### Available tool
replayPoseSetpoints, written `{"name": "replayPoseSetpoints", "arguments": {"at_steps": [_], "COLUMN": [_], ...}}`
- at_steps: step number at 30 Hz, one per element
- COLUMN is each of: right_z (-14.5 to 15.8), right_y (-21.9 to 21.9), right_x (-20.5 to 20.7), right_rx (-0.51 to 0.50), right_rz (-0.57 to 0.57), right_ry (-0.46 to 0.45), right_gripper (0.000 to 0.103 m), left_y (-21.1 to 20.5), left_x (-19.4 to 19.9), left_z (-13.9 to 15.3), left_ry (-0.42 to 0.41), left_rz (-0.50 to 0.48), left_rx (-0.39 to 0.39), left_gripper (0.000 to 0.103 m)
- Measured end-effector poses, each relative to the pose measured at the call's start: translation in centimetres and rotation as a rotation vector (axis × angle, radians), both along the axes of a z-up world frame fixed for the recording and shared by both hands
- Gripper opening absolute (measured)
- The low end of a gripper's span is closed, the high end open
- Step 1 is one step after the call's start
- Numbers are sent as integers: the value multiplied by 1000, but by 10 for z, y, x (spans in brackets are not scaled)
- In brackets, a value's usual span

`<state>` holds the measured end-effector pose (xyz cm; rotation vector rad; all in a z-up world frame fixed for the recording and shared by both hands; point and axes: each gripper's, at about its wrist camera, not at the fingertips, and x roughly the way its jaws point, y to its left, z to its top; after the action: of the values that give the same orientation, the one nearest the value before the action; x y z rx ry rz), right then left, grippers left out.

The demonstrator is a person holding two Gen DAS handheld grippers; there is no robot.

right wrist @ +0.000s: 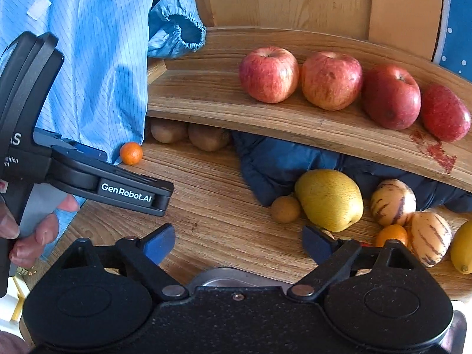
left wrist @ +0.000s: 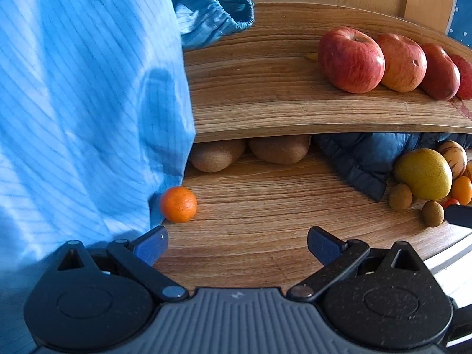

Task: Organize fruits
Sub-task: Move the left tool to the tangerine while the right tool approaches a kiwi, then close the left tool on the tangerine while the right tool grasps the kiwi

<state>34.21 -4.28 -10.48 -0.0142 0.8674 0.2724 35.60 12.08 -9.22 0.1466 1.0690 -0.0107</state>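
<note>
On the far shelf (right wrist: 206, 100), four apples (right wrist: 268, 73) sit in a row; left gripper (left wrist: 237, 243) and right gripper (right wrist: 239, 240) both released, empty.

A: Shelf (right wrist: 309, 126) colours?
B: Streaky brown wood; four red apples (right wrist: 268, 73), the 3 o'clock ones darkest.
A: Below?
B: Yellow pear (right wrist: 330, 199), cream melons (right wrist: 393, 202) striped purple, orange mandarin (right wrist: 131, 153), brown kiwis (right wrist: 208, 137), blue pinstriped coat (right wrist: 97, 44).
</note>
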Motion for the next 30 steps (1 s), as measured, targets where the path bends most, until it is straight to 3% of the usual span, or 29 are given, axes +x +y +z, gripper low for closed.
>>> {"name": "replayPoseSetpoints", "arguments": {"at_steps": [7,19,30], "right_z": [-7,-19,-30], "right_y": [1,4,4], "right_x": [7,24,40], "right_rx": [15,-18,-38], "right_rz": [-52,-101,-195], "right_ry": [11,22,52], "right_gripper": [82,70,63], "left_y": [3,26,40], "left_x": [6,20,36], "left_z": [-11,-24,-32], "left_ry": [-23,-76,-111], "left_rz": [28,242,280], "left_rx": [-7,-3,-12], "left_gripper": [93,73,40]}}
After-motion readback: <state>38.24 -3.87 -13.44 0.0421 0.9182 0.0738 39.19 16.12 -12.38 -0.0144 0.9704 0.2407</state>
